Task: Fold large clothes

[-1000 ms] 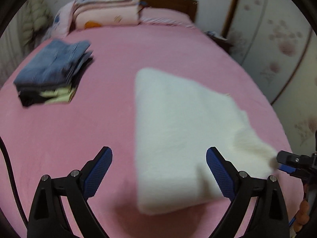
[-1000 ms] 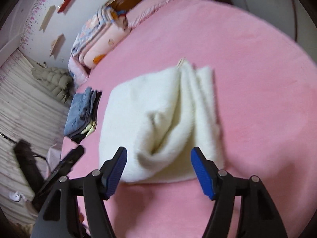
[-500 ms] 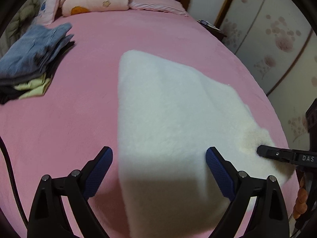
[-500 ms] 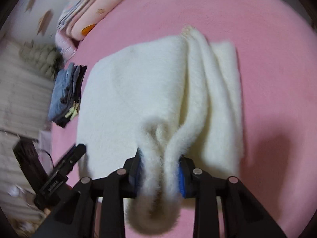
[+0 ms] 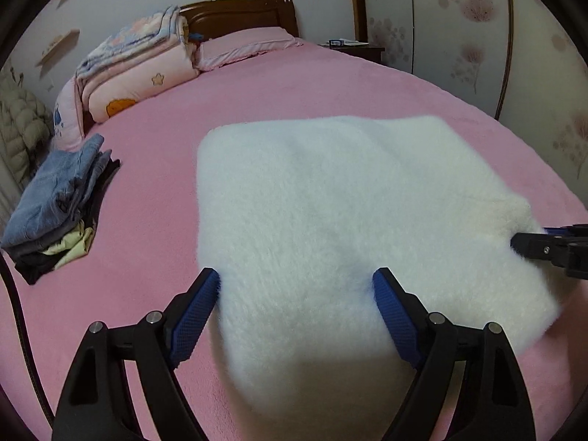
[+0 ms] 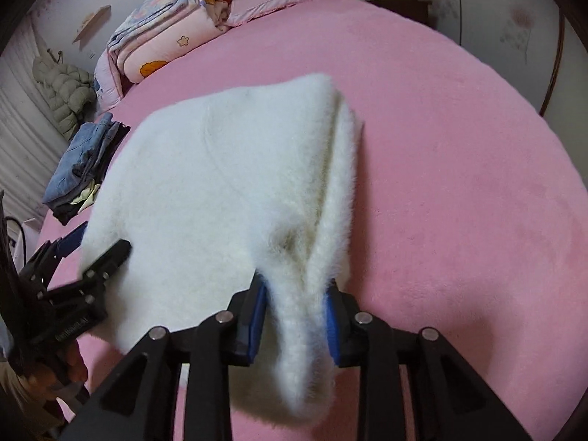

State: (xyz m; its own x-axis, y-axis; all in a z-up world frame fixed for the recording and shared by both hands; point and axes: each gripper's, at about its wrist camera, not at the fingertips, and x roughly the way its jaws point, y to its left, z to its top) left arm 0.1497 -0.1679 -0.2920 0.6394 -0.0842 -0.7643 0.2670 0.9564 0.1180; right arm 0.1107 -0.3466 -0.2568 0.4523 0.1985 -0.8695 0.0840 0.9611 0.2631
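A white fluffy garment [image 5: 330, 202] lies folded flat on the pink bed [image 5: 294, 84]. My left gripper [image 5: 296, 279] straddles its near edge. The jaws are closing, with the fleece between them and a wide gap still left. In the right wrist view the garment [image 6: 220, 169] has a bunched fold at its near right corner. My right gripper [image 6: 296, 283] pinches that fold, its jaws opening slightly, and the corner hangs below the pads. The right gripper [image 5: 544, 246] also shows at the garment's right edge, and the left gripper [image 6: 93, 248] at its left edge.
A stack of folded clothes [image 5: 58, 198] topped with jeans sits at the bed's left side. Folded quilts [image 5: 136, 70] and a pink pillow [image 5: 250, 44] lie by the headboard. A nightstand [image 5: 356, 49] and wardrobe doors stand to the right. A person's hand [image 6: 70, 364] holds the left gripper.
The left gripper has sunk to the garment's near edge and its jaws have narrowed around it. The right gripper closed on the bunched fold, then eased a little wider.
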